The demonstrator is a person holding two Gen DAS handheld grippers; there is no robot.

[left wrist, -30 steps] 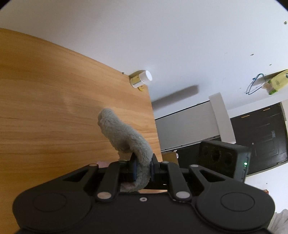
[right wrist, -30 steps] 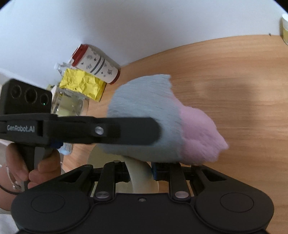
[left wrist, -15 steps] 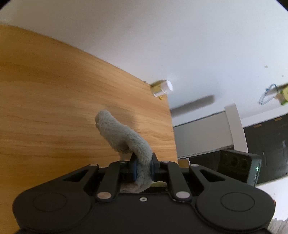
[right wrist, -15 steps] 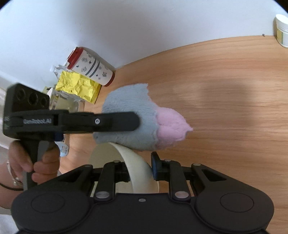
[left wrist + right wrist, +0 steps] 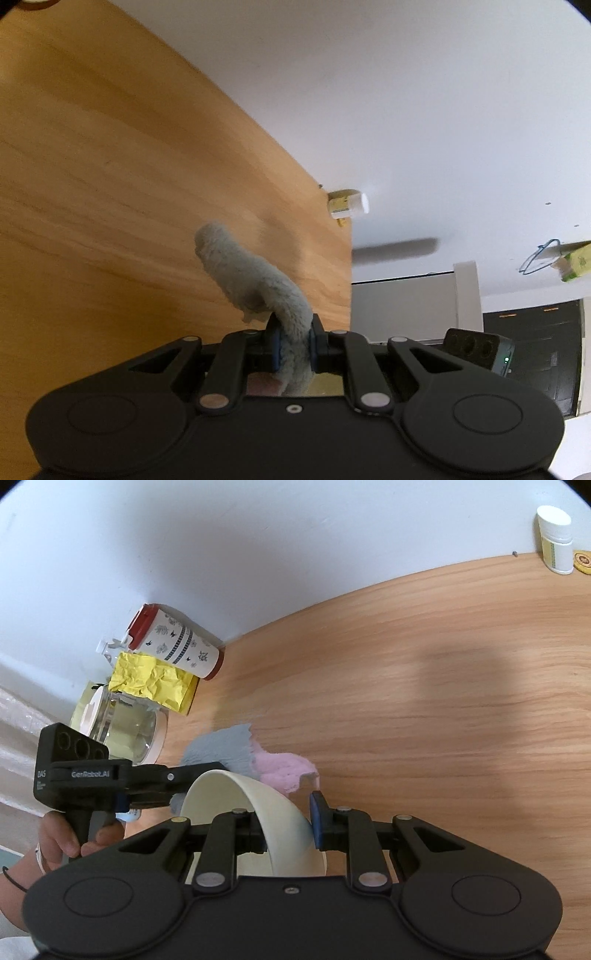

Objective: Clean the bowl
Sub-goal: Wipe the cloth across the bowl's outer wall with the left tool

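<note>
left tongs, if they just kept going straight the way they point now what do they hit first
Probably the wooden table. The left tongs, shut on the grey cloth, point at bare tabletop; no other object shows in that line. Depth is hard to judge.

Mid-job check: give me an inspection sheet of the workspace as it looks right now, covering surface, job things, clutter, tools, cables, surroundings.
Surface: wooden table, bare in the middle.
Job's things: cream bowl, tilted on edge; grey-and-pink cloth behind its rim.
Clutter: red-lidded tumbler lying on its side, yellow crumpled paper, glass jar, white pill bottle.
Tools: left tool shut on the cloth; right tool gripping the bowl wall.
Cables: nothing seen.
Surroundings: white wall; dark doorway.
</note>
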